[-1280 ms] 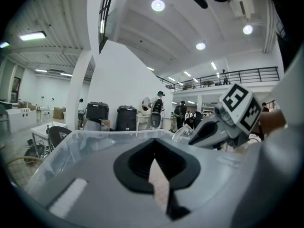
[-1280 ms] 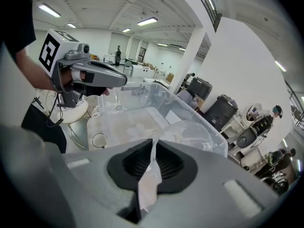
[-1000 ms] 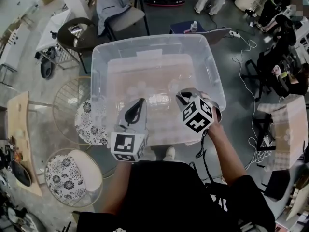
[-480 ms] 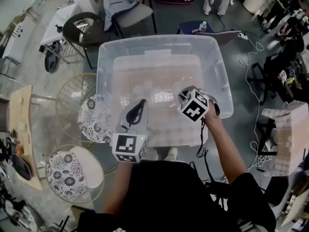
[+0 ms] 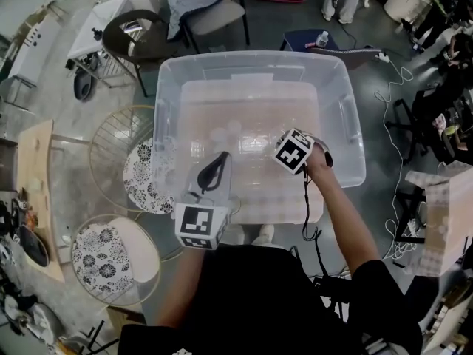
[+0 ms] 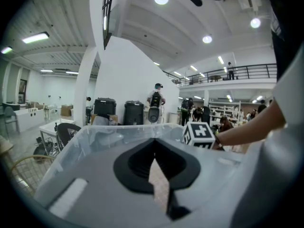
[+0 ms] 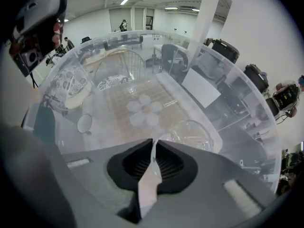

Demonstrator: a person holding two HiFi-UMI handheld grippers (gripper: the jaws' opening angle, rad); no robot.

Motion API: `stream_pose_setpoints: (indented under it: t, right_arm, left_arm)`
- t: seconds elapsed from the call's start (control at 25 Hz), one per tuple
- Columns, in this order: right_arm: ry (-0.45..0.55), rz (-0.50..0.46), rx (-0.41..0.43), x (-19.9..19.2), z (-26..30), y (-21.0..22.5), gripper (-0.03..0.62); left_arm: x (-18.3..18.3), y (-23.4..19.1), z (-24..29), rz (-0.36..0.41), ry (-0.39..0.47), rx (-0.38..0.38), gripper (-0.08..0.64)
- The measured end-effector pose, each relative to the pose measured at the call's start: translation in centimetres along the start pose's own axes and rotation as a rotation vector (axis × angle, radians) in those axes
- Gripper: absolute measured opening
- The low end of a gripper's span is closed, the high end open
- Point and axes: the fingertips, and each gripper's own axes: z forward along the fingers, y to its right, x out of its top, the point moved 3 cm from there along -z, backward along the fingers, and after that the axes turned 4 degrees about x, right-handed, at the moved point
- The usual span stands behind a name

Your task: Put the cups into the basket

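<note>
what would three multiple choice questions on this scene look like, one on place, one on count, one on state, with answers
1. Where is the right gripper? A. behind the person B. down in the clear bin C. on the floor
2. How many floral-cushioned stools stand at the person's left? A. one B. two C. four
3. The left gripper has its jaws: A. wide apart B. shut on a cloth C. shut, empty
Answers: 1 B, bin walls surround it and the clear cup it pinches; 2 B, the head view shows two; 3 C, its jaws meet with nothing between.
</note>
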Motion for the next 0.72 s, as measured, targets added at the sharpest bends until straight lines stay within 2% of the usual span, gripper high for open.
stream_pose_setpoints:
  t: [0.32,0.72]
  right_arm:
    - [-0.112,-0.004,0.049,-1.1,4.9,0.5,0.025]
    - [-0.190,0.002,0.117,-1.4,8.9,0.6,0.025]
  left_arm:
    - [-0.3,-0.3,0.1,0.009,-0.016,-0.004,0.008]
    - [-0.9,-1.1,0.1,-0.004,-0.034,0.000,0.008]
